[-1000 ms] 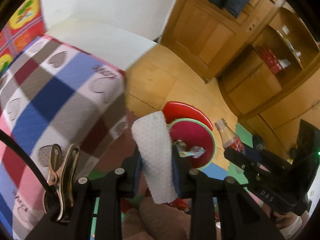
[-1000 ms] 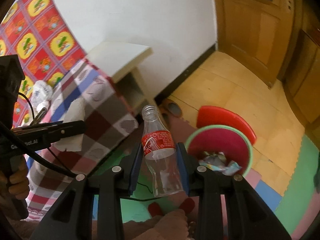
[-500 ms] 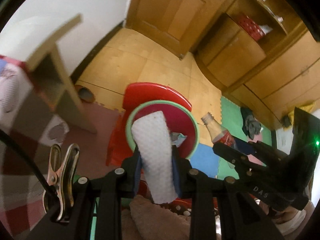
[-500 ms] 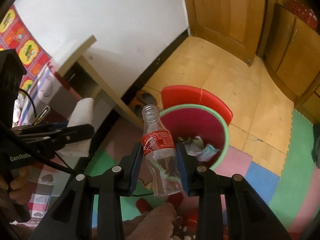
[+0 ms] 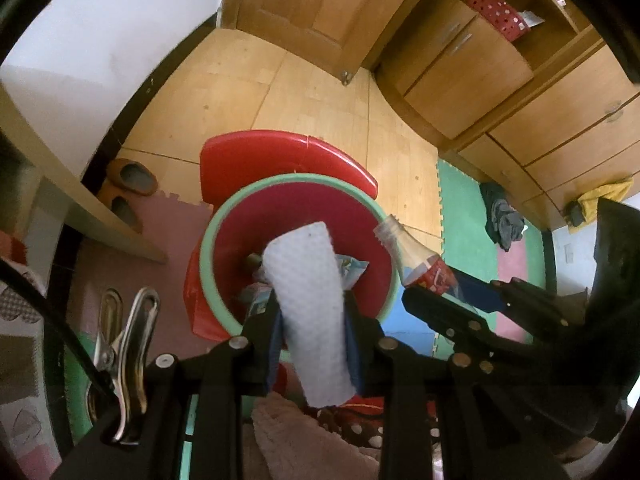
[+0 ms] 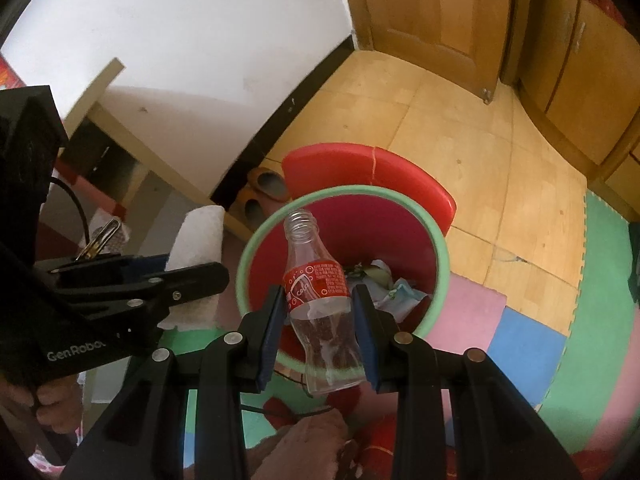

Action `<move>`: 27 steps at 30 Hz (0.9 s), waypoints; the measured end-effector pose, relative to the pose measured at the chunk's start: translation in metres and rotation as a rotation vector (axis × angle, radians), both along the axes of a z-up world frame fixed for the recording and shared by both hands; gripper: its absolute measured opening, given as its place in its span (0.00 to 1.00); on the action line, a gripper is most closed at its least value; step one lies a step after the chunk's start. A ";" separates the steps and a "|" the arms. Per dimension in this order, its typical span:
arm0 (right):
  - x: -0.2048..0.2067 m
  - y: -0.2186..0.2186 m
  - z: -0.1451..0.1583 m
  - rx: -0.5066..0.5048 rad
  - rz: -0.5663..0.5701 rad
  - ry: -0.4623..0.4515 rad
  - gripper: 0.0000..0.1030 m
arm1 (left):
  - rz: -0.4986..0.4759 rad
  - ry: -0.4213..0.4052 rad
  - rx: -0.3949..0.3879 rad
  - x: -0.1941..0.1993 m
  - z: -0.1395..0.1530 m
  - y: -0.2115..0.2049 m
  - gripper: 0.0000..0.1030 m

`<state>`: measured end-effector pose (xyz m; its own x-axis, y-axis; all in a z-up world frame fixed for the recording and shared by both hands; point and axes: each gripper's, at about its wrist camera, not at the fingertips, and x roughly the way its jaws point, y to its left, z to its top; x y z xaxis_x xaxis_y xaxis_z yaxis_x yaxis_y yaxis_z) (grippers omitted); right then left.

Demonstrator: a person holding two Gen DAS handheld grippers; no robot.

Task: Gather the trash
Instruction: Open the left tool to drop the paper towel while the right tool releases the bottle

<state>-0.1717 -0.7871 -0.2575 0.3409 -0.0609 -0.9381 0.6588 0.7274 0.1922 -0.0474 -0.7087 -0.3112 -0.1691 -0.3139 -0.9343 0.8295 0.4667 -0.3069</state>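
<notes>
My left gripper (image 5: 310, 312) is shut on a folded white paper towel (image 5: 308, 292), which hangs above the red bin with a green rim (image 5: 208, 240). My right gripper (image 6: 320, 312) is shut on an empty clear cola bottle with a red label (image 6: 316, 284), upright over the same bin (image 6: 256, 240). In the left wrist view the bottle (image 5: 416, 256) and the right gripper (image 5: 460, 300) show at the bin's right rim. In the right wrist view the towel (image 6: 198, 240) and the left gripper (image 6: 160, 280) stand just left of the bin. Crumpled wrappers (image 6: 392, 288) lie inside it.
A red plastic stool (image 5: 288, 152) stands behind the bin on the wooden floor. Slippers (image 5: 132, 176) lie under a pale table (image 5: 100, 216) by the white wall. Wooden cabinets (image 5: 500, 80) fill the right. Coloured foam mats (image 6: 520, 320) cover the near floor, with clothes (image 5: 502, 216) on them.
Both grippers came down and away from the checked bedspread toward the bin, which now looks larger and lies right under the towel and the bottle. Both grips are unchanged.
</notes>
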 end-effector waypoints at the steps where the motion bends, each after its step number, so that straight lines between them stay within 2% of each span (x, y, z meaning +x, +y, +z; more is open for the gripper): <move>1: 0.000 -0.002 -0.003 0.003 -0.003 0.004 0.34 | -0.002 0.003 0.005 -0.001 -0.006 -0.004 0.27; 11: -0.003 -0.016 -0.036 0.030 -0.019 0.053 0.34 | -0.008 0.007 0.059 0.001 -0.054 -0.029 0.30; 21: -0.003 -0.025 -0.042 0.041 -0.026 0.069 0.34 | -0.012 0.004 0.103 0.003 -0.068 -0.037 0.55; 23: -0.002 -0.026 -0.043 0.041 -0.024 0.070 0.34 | -0.005 0.005 0.107 0.004 -0.067 -0.035 0.59; 27: 0.000 -0.026 -0.046 0.040 -0.018 0.074 0.34 | 0.007 -0.007 0.116 0.006 -0.064 -0.033 0.60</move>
